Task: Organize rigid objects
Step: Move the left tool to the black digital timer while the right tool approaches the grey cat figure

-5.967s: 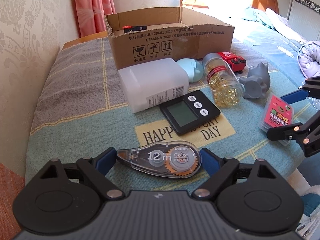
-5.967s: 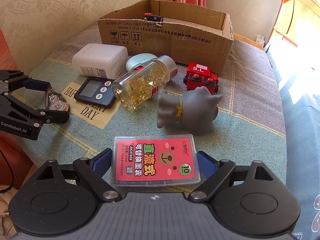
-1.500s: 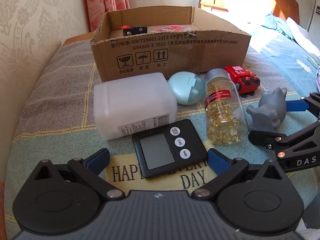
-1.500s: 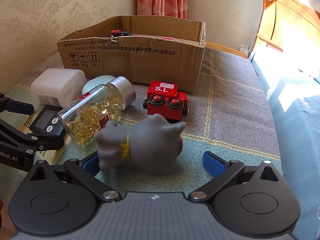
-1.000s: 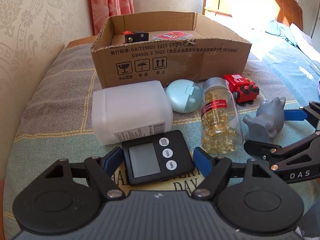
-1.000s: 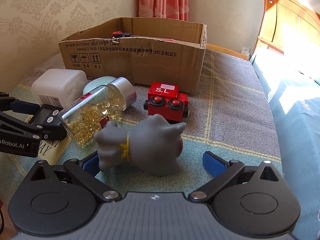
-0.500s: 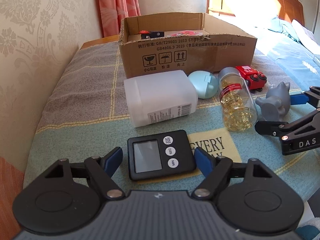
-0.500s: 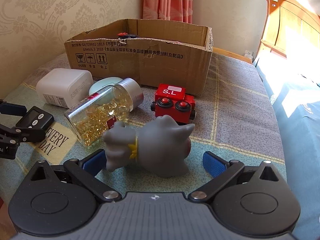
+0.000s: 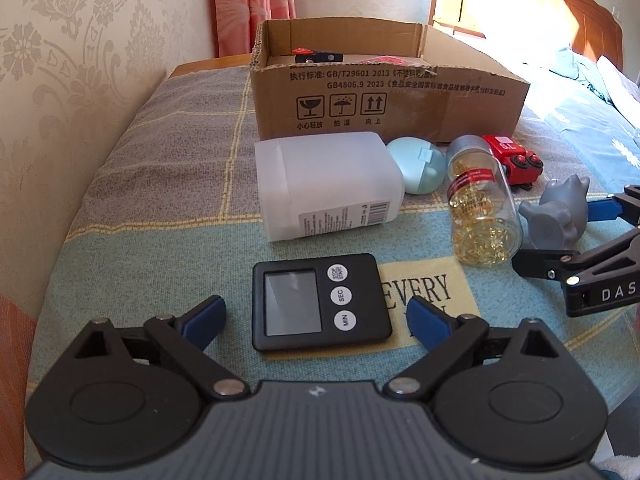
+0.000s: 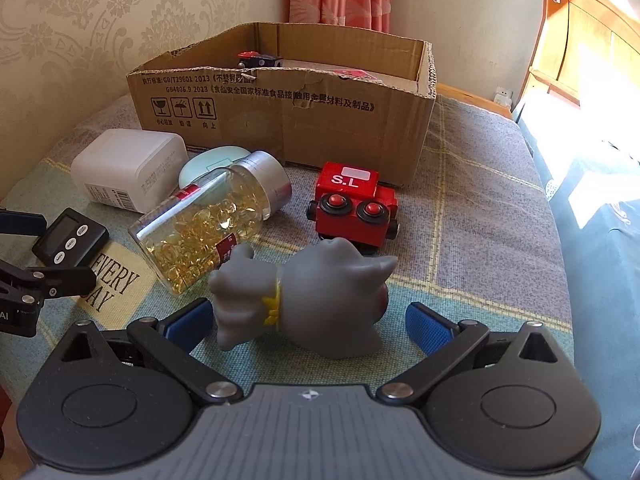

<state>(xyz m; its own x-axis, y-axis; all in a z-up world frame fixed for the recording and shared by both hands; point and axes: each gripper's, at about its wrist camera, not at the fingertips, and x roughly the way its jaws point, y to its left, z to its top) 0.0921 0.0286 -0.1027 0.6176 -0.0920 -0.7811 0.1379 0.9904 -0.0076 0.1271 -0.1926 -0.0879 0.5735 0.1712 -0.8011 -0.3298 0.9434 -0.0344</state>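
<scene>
Digital timer [image 9: 320,300] is lying flat between the spread fingers of the left gripper [image 9: 316,314], which is gaping wide and gripping nothing, presumably lining up for a pinch across its sides; grey animal figurine [image 10: 308,300] is lying likewise inside the wide-open, empty right gripper [image 10: 308,320]. Ahead of both, the cardboard box [image 10: 288,108] is holding a small toy vehicle [image 10: 256,60] and a red packet [image 10: 356,74]; capsule bottle [image 10: 208,224], red toy train [image 10: 352,204] and white plastic container [image 9: 324,184] are waiting in front of it

Digital timer [image 9: 320,300] between the left claw [image 9: 316,316] fingers, plastic container [image 9: 326,184] beyond it, cardboard box [image 9: 384,96] behind, capsule bottle [image 9: 480,208] to the right, toy figure [image 10: 304,300] between the right claw [image 10: 308,322] fingers, toy train [image 10: 354,202] beyond.
</scene>
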